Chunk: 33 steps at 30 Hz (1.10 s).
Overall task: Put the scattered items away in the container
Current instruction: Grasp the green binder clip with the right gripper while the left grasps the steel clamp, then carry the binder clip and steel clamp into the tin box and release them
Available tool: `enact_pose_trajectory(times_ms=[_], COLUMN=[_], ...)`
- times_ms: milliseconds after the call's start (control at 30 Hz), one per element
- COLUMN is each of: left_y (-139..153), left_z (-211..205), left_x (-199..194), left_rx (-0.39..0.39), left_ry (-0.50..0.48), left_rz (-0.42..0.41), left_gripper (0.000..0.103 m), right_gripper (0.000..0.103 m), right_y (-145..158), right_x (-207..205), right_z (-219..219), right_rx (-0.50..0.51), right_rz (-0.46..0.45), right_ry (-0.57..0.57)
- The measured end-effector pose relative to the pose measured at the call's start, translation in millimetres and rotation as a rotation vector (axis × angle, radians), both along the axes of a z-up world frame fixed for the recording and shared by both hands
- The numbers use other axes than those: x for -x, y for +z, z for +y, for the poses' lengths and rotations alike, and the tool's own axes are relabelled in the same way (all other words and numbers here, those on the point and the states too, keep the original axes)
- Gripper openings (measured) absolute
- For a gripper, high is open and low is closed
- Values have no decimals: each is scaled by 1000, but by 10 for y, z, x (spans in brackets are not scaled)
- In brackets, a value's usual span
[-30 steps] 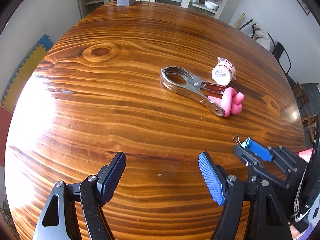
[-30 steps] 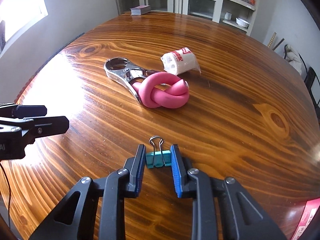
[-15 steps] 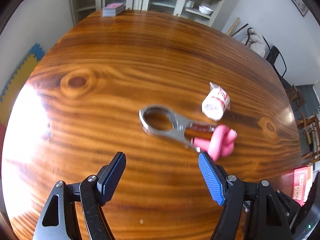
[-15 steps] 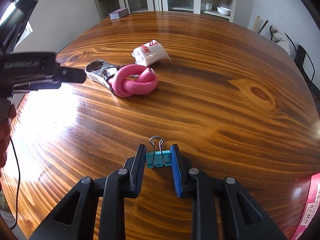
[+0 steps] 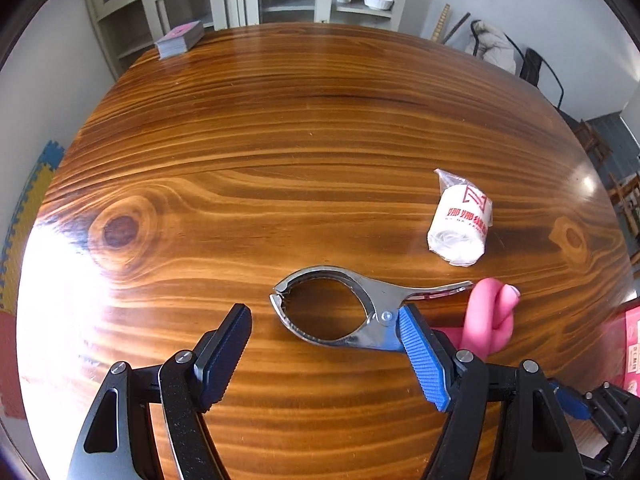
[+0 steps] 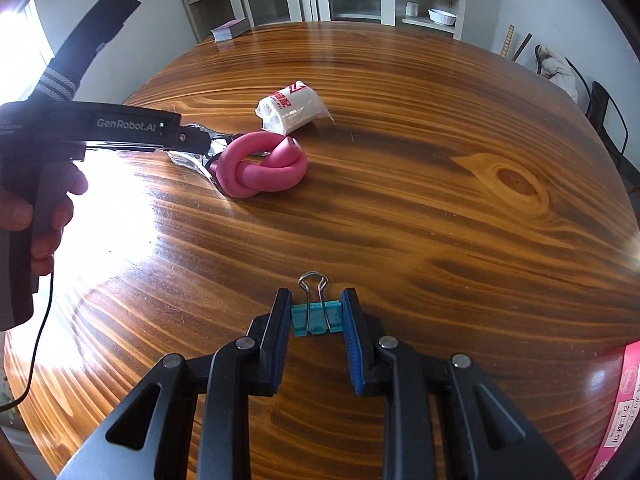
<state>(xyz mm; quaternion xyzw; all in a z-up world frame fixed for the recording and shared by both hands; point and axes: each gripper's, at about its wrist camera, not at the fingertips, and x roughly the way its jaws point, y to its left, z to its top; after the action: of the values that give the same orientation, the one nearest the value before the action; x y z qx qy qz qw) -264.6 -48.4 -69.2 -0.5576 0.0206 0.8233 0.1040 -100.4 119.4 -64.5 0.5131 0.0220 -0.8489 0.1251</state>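
My left gripper (image 5: 324, 334) stands open just above the round jaw end of a large metal clamp (image 5: 340, 308) that lies flat on the wooden table (image 5: 280, 140). The clamp's pivot sits by the blue right pad. A knotted pink foam tube (image 5: 490, 320) rests on the clamp's handles, and a wrapped white roll (image 5: 460, 226) lies beyond. In the right wrist view my right gripper (image 6: 316, 320) is shut on a teal binder clip (image 6: 314, 318), held over the table. The left gripper's body (image 6: 120, 128) hides most of the clamp (image 6: 192, 160) there, beside the pink tube (image 6: 264, 166) and the white roll (image 6: 290, 110).
A pink box (image 6: 616, 412) shows at the table's near right edge, also the pink box (image 5: 628, 340) in the left view. A stack of cards (image 5: 180, 38) lies at the far edge. Cabinets stand behind the table and a chair with a coat (image 5: 496, 46) to the right.
My left gripper has moved forward over the table until the metal clamp's jaw end lies between its open fingers. The right gripper has kept still with the binder clip.
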Motion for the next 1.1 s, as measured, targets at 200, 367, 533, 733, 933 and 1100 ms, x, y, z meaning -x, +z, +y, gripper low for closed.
enact_pose_trajectory(times_ms=[200,367,533,733,933,1100], left_y=[-63,-38,4,141,334,471], left_z=[36,-25,-84,-115,14,221], left_x=[26,-25,-71,-298,-603,-843], left_rx=[53,33,2,-6,-11,-22], left_ry=[-21,-19,18,49,37,14], left_rz=[19,51,41,57,72,82], left_gripper=[83,68,66,66,66,66], right_gripper=[28,28,28,28,28,28], right_y=[27,32,111,240,303,420], right_x=[-22,-21,-64,-109,-180,-423], right_z=[58,53,84,162,276,500], right_rx=[2,24,52,97,137,145], right_rz=[0,-10,-4,21,26,47], right_ry=[2,5,-8,-27,-48,-56])
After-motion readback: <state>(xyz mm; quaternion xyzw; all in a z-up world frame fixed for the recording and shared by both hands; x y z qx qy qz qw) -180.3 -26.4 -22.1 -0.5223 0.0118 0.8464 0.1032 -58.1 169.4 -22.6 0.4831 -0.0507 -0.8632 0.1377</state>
